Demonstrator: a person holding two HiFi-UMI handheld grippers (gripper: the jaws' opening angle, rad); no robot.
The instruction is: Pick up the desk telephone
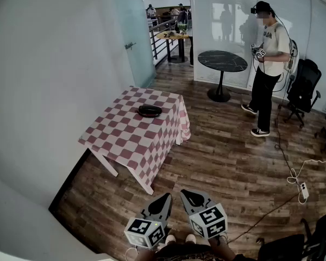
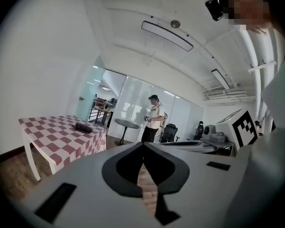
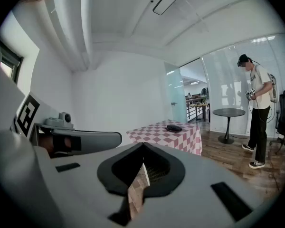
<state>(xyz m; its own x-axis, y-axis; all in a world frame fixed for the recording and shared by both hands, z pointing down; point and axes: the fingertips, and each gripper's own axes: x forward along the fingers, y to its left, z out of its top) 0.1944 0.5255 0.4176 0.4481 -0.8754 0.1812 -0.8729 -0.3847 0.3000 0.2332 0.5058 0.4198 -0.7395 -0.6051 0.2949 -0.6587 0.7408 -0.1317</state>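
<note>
The desk telephone (image 1: 150, 111) is a low black object lying on a table with a red-and-white checked cloth (image 1: 125, 140), well ahead of me. It also shows small and far off in the left gripper view as the telephone (image 2: 83, 127) and in the right gripper view as the telephone (image 3: 173, 128). My left gripper (image 1: 167, 196) and right gripper (image 1: 185, 192) hang side by side near the bottom of the head view, above the wooden floor and short of the table. Both have their jaws together with nothing between them, left gripper (image 2: 143, 144) and right gripper (image 3: 142, 145).
A person with a headset (image 1: 269, 64) stands at the back right beside a round black table (image 1: 223, 61). An office chair (image 1: 304, 86) stands further right. Cables and a power strip (image 1: 303, 189) lie on the floor at right. A white wall runs along the left.
</note>
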